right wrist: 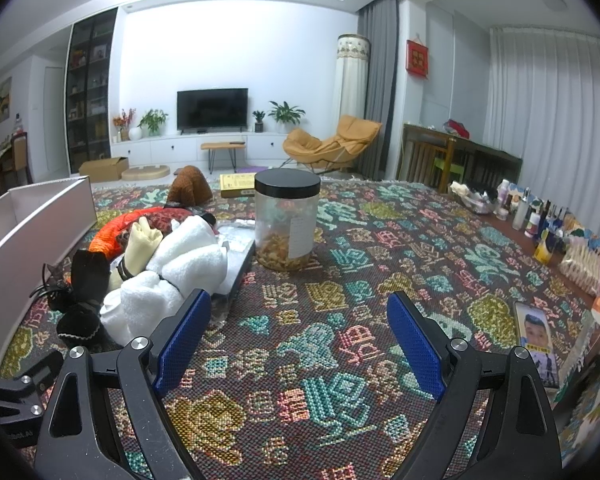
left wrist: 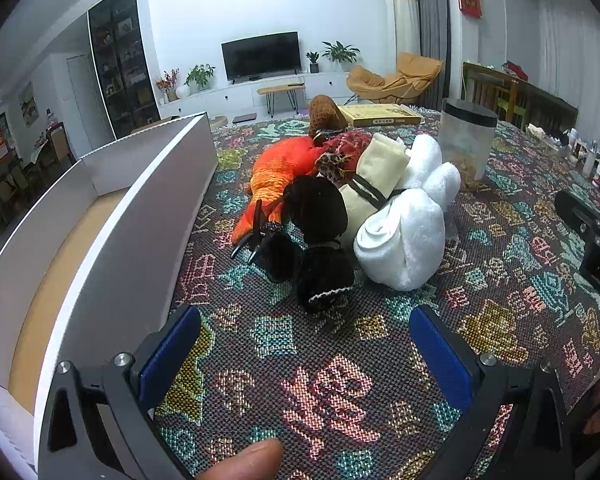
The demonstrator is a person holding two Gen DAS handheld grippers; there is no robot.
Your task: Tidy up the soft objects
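**Soft items heaped beside the box, both grippers empty**

1 patterned woven cloth (right wrist: 380, 240) covers the whole table, the largest thing in view. Along its left edge stands 1 long white box (left wrist: 140, 216), open at the top, with a brown floor inside.

Just right of the box lies 1 heap of soft items, touching one another. By size: 1 white plush bundle (left wrist: 404, 236) at the right of the heap; 1 orange plush piece (left wrist: 276, 176) at the left, nearest the box wall; 1 cream rolled cloth (left wrist: 376, 172) bound by a dark strap; 3 black fuzzy pieces (left wrist: 320, 236) at the near end; 1 red patterned piece (left wrist: 348, 144) in the middle; 1 brown knitted piece (left wrist: 324, 112) at the far end.

1 clear jar (right wrist: 286, 220) with a black lid stands upright just right of the heap, its bottom filled with yellowish contents. 1 flat yellow box (left wrist: 380, 114) lies behind it toward the far edge. 1 phone (right wrist: 538, 340) lies near the right edge.

The left gripper (left wrist: 304, 356) hangs over bare cloth in front of the heap, jaws spread wide and holding nothing. The right gripper (right wrist: 300, 340) sits right of the heap, jaws likewise released, its left finger near the white bundle.
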